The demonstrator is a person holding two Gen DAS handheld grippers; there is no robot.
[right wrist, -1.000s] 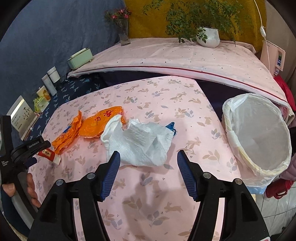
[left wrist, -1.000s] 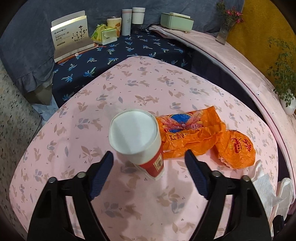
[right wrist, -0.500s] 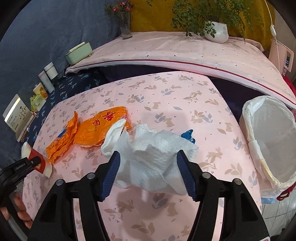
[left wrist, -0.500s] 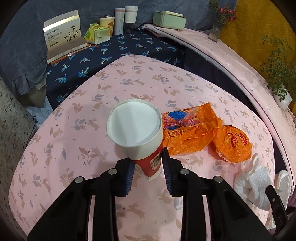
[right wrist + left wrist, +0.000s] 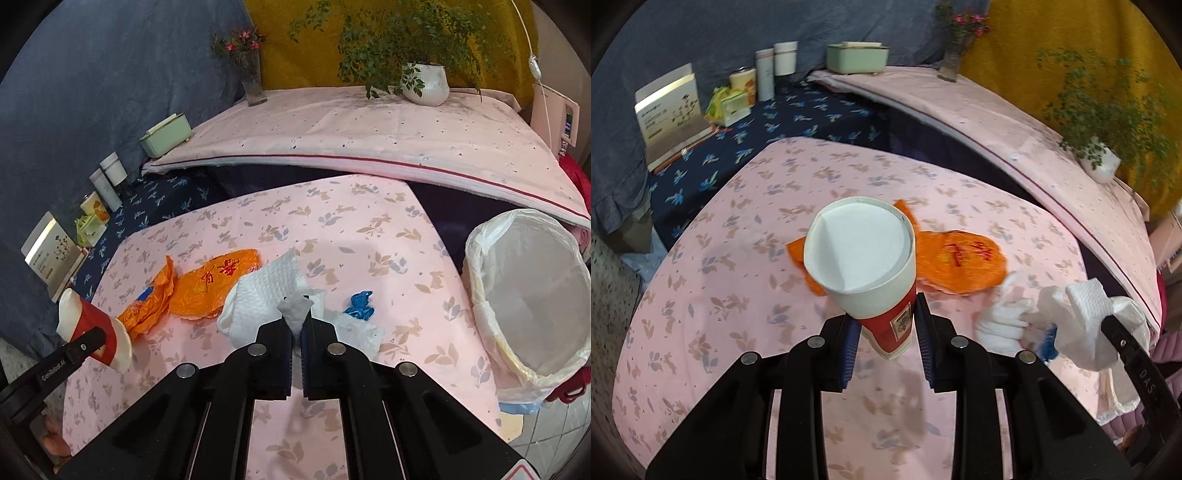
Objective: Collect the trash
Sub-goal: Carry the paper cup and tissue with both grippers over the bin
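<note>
My left gripper (image 5: pixel 886 334) is shut on a red and white paper cup (image 5: pixel 864 266), held tilted above the pink floral table; the cup also shows at the left of the right wrist view (image 5: pixel 92 332). My right gripper (image 5: pixel 297 332) is shut on a white paper towel (image 5: pixel 266 299), lifting it off the table; the towel also shows in the left wrist view (image 5: pixel 1082 314). Two orange snack wrappers (image 5: pixel 210 288) lie on the table beyond the towel. A small blue scrap (image 5: pixel 359 304) lies to the towel's right.
A bin lined with a white bag (image 5: pixel 532 291) stands off the table's right edge. A box, cans and cups (image 5: pixel 757 77) stand on the dark blue cloth at the back left. A vase (image 5: pixel 253 83) and a potted plant (image 5: pixel 424 83) stand on the raised pink ledge.
My left gripper closed on the cup and lifted it. My right gripper closed on the paper towel and raised it off the table.
</note>
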